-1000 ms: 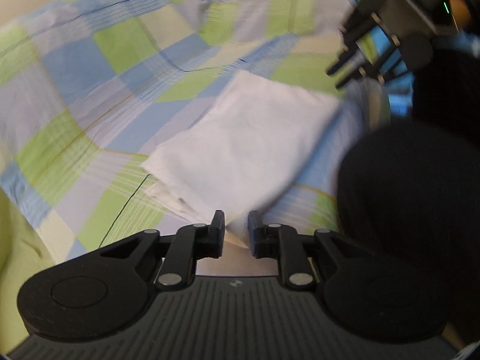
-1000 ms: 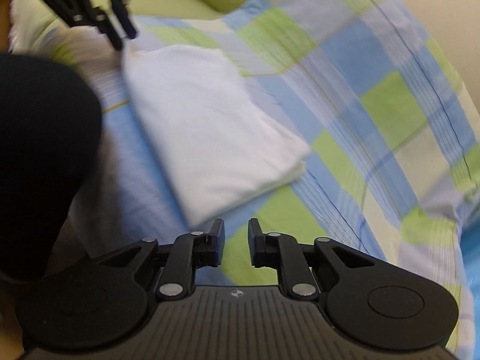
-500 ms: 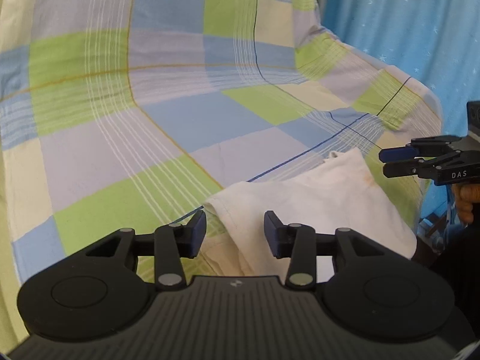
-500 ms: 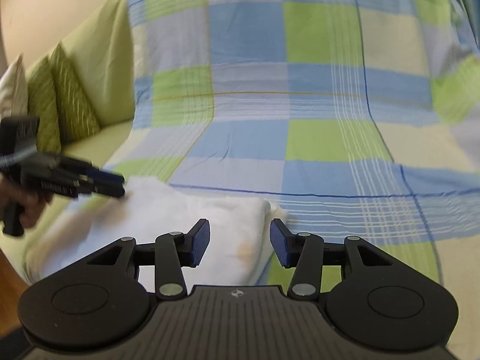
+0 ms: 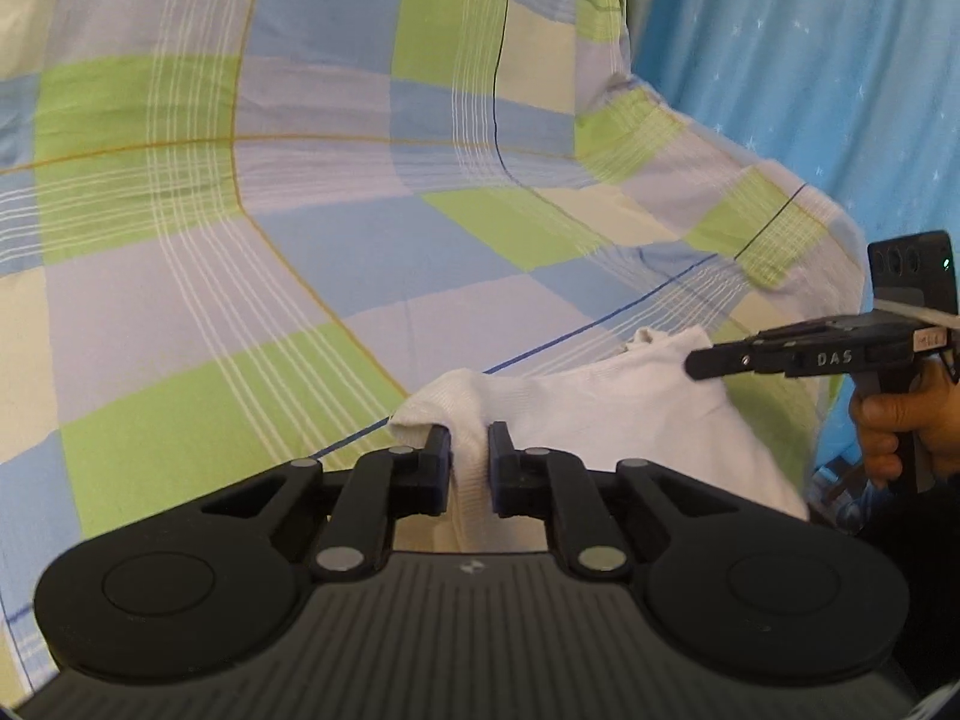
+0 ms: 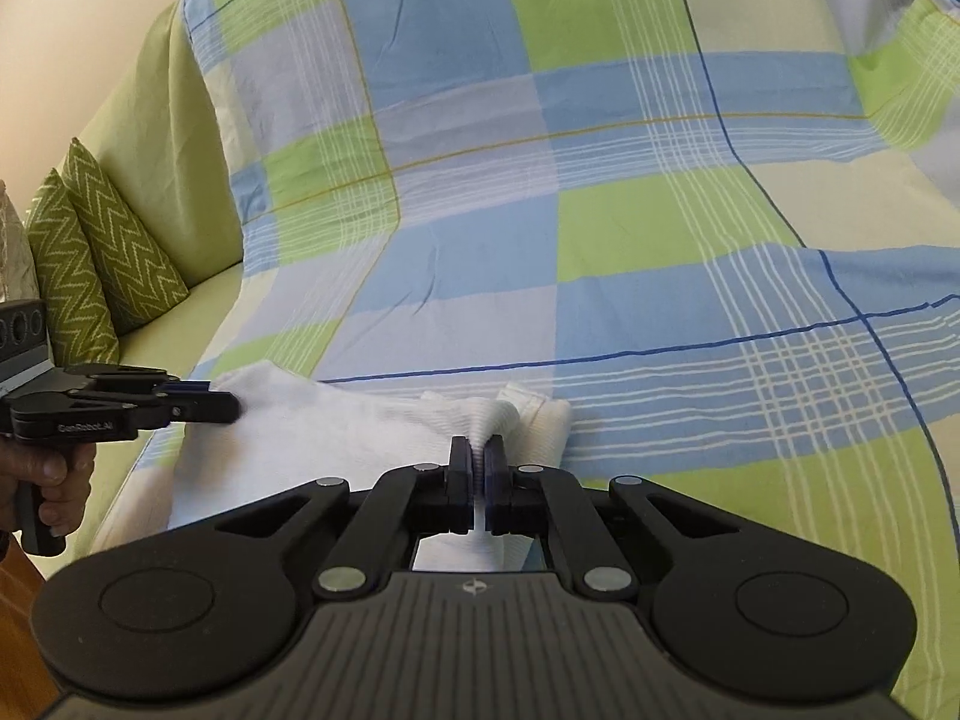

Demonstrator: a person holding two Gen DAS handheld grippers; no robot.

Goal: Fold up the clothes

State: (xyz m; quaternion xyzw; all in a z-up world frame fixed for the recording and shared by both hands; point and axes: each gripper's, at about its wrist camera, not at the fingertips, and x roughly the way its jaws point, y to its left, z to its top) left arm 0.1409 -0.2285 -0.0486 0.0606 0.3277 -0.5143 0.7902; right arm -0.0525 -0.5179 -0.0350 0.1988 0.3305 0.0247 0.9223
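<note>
A folded white garment (image 5: pixel 606 420) lies on the checked blue and green sheet (image 5: pixel 300 228) near its front edge. My left gripper (image 5: pixel 468 462) is shut on a bunched corner of it, with cloth pinched between the fingers. In the right wrist view the same white garment (image 6: pixel 336 444) spreads to the left, and my right gripper (image 6: pixel 478 474) is shut tight on its other near corner. Each gripper also shows from the side in the other's view: the right gripper (image 5: pixel 702 363) and the left gripper (image 6: pixel 231 405), both at the garment's edge.
The checked sheet (image 6: pixel 600 228) covers a green sofa (image 6: pixel 150 120) up its backrest. Two zigzag green cushions (image 6: pixel 90 264) lean at the sofa's left end. A blue curtain (image 5: pixel 798 60) hangs at the right. A hand (image 5: pixel 906 420) holds the right gripper's handle.
Both grippers have gone from open to shut on the garment's near corners. The cloth has bunched up between the fingers.
</note>
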